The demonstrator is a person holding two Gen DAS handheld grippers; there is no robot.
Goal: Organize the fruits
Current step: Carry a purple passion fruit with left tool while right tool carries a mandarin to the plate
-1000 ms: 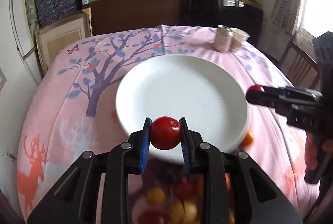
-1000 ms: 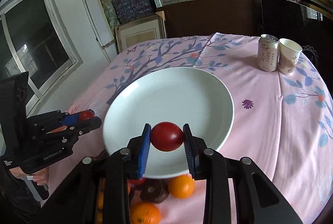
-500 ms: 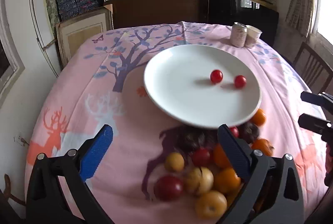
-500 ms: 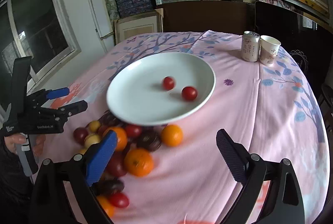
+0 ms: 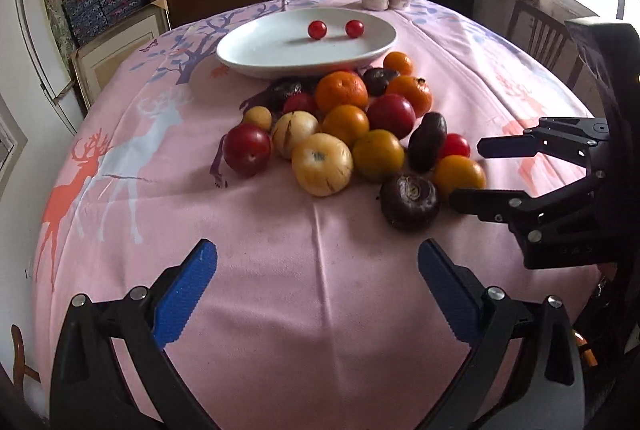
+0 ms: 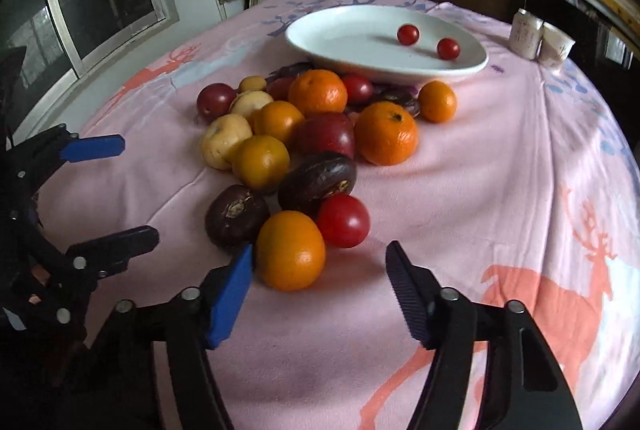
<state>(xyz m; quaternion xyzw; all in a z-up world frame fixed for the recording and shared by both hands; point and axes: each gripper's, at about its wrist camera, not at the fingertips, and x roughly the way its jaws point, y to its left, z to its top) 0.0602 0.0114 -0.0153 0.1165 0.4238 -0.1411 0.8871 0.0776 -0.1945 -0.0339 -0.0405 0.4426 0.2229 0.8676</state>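
Pile of round fruit heaped on pink cloth, just before white plate; rearmost pieces half hidden, possibly plums. Two glossy cherry tomatoes on plate. Left gripper gaping, empty. Right gripper spread beside smooth orange, unclasped.

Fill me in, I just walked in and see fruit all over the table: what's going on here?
A person holding tongs in each hand is sorting fruit. Two small red tomatoes already sit on the white plate. The rest, oranges, red and dark fruits, lie in a pile on the pink tablecloth just in front of the plate. Both the left tongs and the right tongs are open and empty; the right tongs are right at the nearest orange and red tomato, possibly the next pick.
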